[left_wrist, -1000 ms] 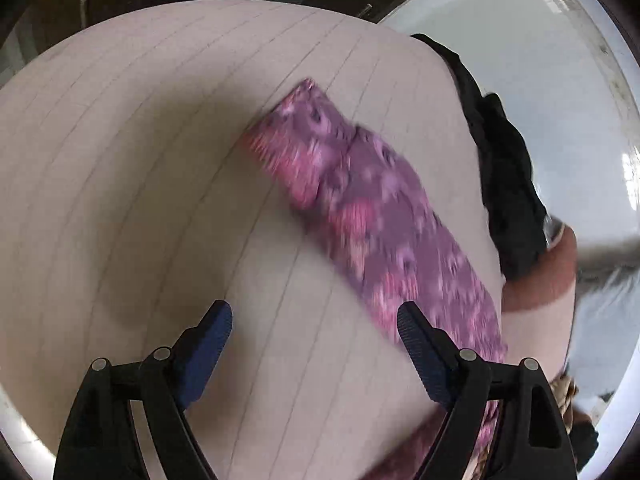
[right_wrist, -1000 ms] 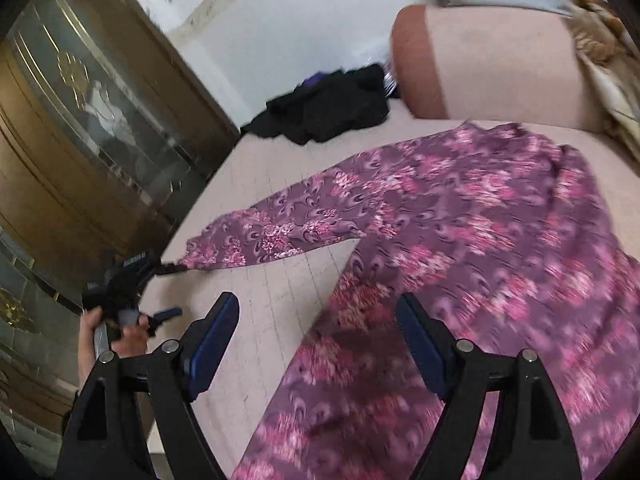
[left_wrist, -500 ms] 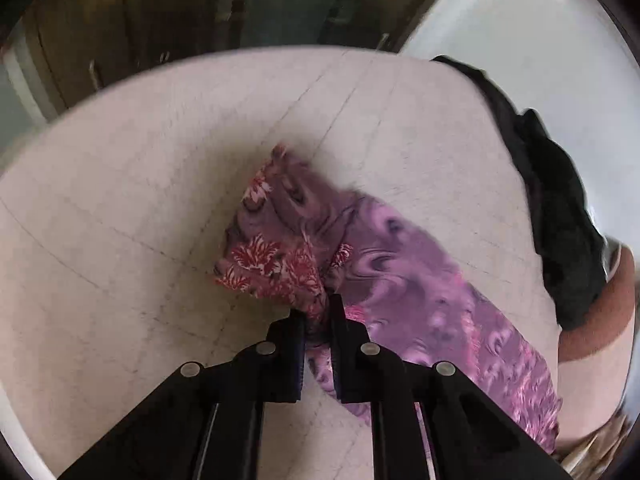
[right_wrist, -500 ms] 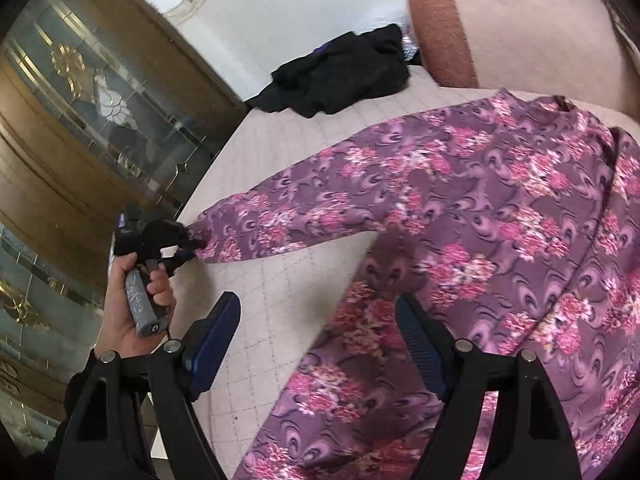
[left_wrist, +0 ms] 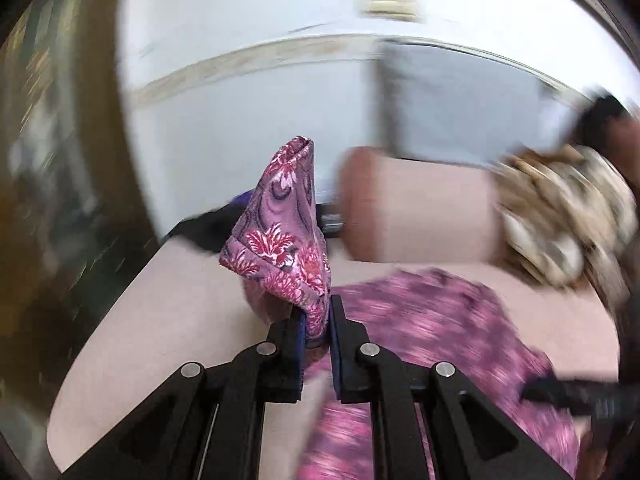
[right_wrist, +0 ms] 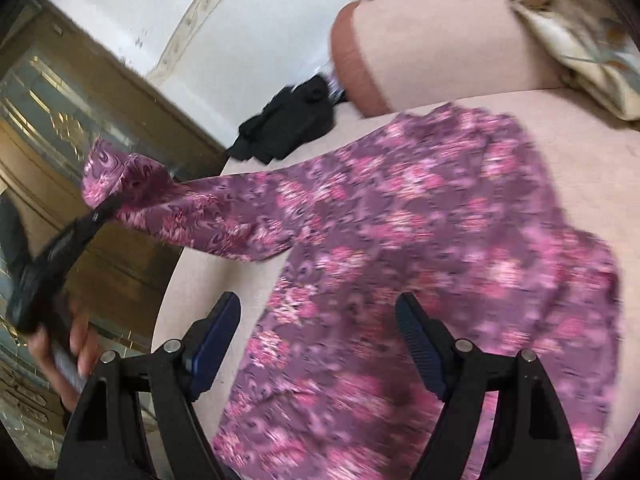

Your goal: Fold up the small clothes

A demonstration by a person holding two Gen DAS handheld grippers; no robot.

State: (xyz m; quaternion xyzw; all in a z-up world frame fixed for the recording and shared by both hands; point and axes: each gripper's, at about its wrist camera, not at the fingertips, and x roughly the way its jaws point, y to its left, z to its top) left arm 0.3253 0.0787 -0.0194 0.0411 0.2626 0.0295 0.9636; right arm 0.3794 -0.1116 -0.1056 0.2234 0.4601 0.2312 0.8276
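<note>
On bed (right_wrist: 580, 152): purple floral garment (right_wrist: 400, 240).

Left gripper (left_wrist: 317, 322) clamped on sleeve (left_wrist: 280, 232), lifted, held in a hand (right_wrist: 76, 354); right gripper (right_wrist: 320, 340) fingers (right_wrist: 420, 344) spread wide, holding nothing

The garment (right_wrist: 420, 220) is purple with pink floral and swirl print. The bed (right_wrist: 592, 160) is pale pink, its bolster (right_wrist: 440, 44) pale pink with a rust-brown end. Beside it lies black clothing (right_wrist: 288, 124). The tongs (right_wrist: 318, 344) are black with blue pads.
</note>
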